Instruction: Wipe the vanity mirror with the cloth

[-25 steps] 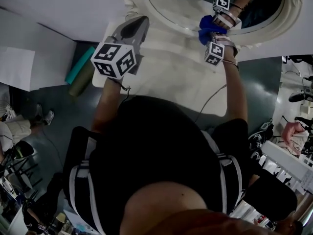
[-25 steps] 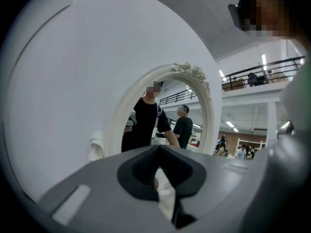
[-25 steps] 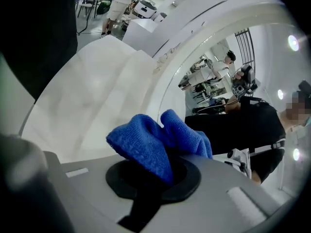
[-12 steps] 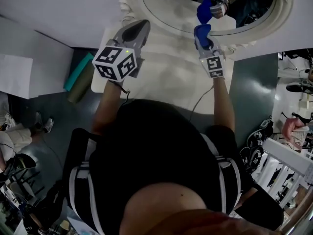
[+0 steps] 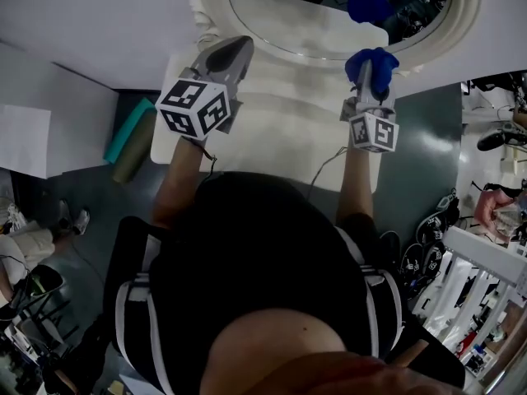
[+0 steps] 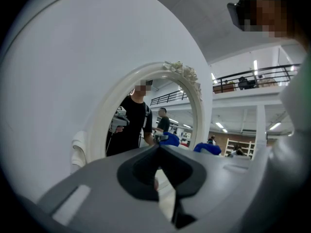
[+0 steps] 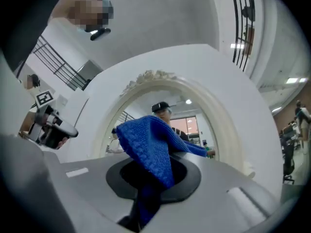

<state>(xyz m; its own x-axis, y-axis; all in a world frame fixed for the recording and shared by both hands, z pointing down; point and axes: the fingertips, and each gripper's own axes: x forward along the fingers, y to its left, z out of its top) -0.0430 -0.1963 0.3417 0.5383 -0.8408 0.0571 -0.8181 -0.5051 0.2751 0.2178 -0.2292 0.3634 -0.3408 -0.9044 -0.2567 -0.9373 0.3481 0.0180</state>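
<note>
The vanity mirror (image 5: 212,15), an oval glass in an ornate white frame, stands at the back of a white table (image 5: 280,130). My right gripper (image 5: 370,66) is shut on a blue knitted cloth (image 5: 372,58), held just in front of the mirror's lower right rim and off the glass. The cloth's reflection (image 5: 368,2) shows in the glass above. In the right gripper view the cloth (image 7: 146,144) drapes over the jaws and hides their tips, with the mirror frame (image 7: 214,106) behind. My left gripper (image 5: 237,44) is shut and empty near the mirror's lower left; its own view faces the mirror (image 6: 197,106).
A teal roll (image 5: 125,132) and an olive roll (image 5: 132,156) lie on the dark floor left of the table. White shelving (image 5: 486,270) and shoes stand at the right. A white wall runs behind the mirror. A cable trails off the table's front edge.
The right gripper has drawn the cloth off the glass, back and to the right; cloth and reflection now stand apart. The left gripper has stayed where it was.
</note>
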